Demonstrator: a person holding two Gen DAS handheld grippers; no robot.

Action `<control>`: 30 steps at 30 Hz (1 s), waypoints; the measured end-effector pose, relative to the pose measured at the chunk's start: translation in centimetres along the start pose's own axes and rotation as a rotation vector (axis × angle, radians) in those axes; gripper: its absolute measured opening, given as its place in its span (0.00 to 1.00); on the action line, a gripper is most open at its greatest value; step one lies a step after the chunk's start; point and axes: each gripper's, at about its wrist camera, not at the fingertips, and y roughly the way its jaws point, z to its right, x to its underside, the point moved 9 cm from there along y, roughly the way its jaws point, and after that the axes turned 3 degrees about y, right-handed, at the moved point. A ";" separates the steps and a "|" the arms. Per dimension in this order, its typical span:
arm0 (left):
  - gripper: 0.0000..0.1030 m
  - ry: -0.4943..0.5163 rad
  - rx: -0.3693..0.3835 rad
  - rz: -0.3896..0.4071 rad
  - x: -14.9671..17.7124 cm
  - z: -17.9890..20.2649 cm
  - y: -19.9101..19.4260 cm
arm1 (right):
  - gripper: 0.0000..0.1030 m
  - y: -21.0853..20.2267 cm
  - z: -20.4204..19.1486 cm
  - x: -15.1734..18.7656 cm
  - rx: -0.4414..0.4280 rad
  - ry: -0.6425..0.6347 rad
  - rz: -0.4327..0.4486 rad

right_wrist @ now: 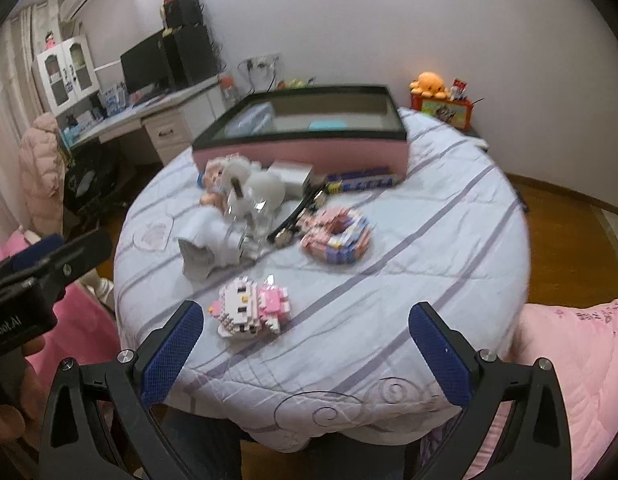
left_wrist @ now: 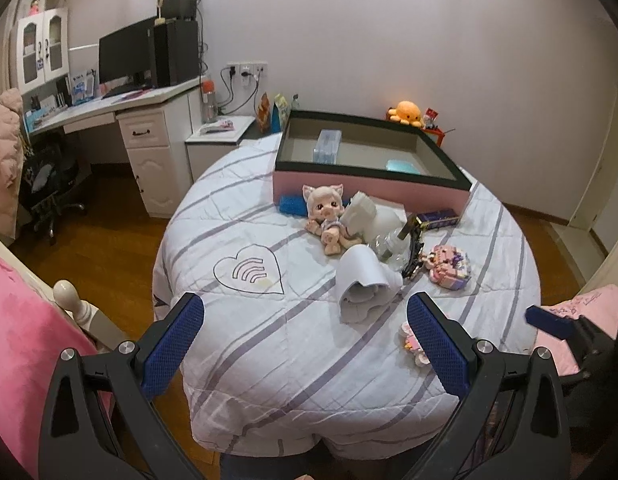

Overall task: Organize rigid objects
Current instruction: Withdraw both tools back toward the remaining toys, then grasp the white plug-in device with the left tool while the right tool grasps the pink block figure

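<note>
both jaws spread wide, empty: right gripper (right_wrist: pixel 305 344) faces the block-built cat figure (right_wrist: pixel 251 306) on the quilt (right_wrist: pixel 409 248); we straddle it squarely, close gently, then carry to the pink box (right_wrist: pixel 305 154).

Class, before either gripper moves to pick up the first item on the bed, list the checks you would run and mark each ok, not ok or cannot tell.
1. Left gripper open and empty: ok.
2. Right gripper open and empty: ok.
3. Block cat figure lies apart from the pile, nearest the right gripper: ok.
4. Pink box open, with free floor inside: ok.
5. Glass bottle clear of neighbours: not ok, it lies against the rolled paper.
6. Weight of the items: cannot tell.
</note>
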 end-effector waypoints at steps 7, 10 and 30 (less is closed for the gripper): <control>1.00 -0.001 -0.001 -0.040 0.4 0.0 2.2 | 0.93 4.5 -1.4 1.2 -0.033 -0.025 -0.076; 1.00 0.001 0.003 -0.054 0.3 0.2 3.0 | 0.80 5.5 -1.6 1.1 -0.038 -0.038 -0.069; 1.00 0.084 0.064 -0.129 0.3 5.4 9.6 | 0.42 4.9 2.4 0.2 0.011 -0.048 -0.042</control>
